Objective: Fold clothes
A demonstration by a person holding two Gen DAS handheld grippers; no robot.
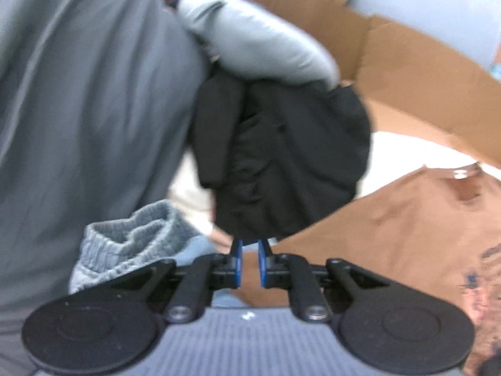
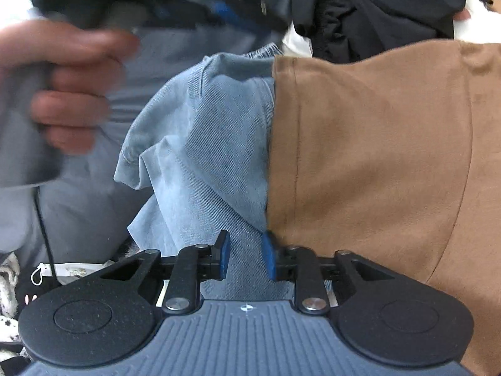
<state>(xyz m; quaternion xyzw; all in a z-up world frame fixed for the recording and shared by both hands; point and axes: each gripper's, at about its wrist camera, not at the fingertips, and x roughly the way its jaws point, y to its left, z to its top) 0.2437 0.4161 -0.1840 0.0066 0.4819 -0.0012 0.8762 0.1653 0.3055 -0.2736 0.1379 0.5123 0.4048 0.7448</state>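
In the left wrist view a bunched black garment [image 1: 281,156] fans out from the tips of my left gripper [image 1: 250,250]. Its jaws stand close together, with the garment's lower edge caught between the tips. A brown garment [image 1: 391,235] lies to the right. In the right wrist view my right gripper [image 2: 246,255] stands open over light blue denim [image 2: 203,141], which runs between the fingers. The brown garment [image 2: 375,156] lies beside the denim on the right, and the black garment [image 2: 375,9] lies at the top right. A person's hand [image 2: 69,94] is blurred at the left.
A grey-sleeved arm [image 1: 250,40] crosses above the black garment, and grey fabric [image 1: 78,109] fills the left. A grey knit waistband [image 1: 137,235] lies nearby. A cardboard box [image 1: 407,62] stands behind, by white bedding [image 1: 407,150]. A spotted cloth [image 2: 9,322] and a white tag [image 2: 62,271] lie at the lower left.
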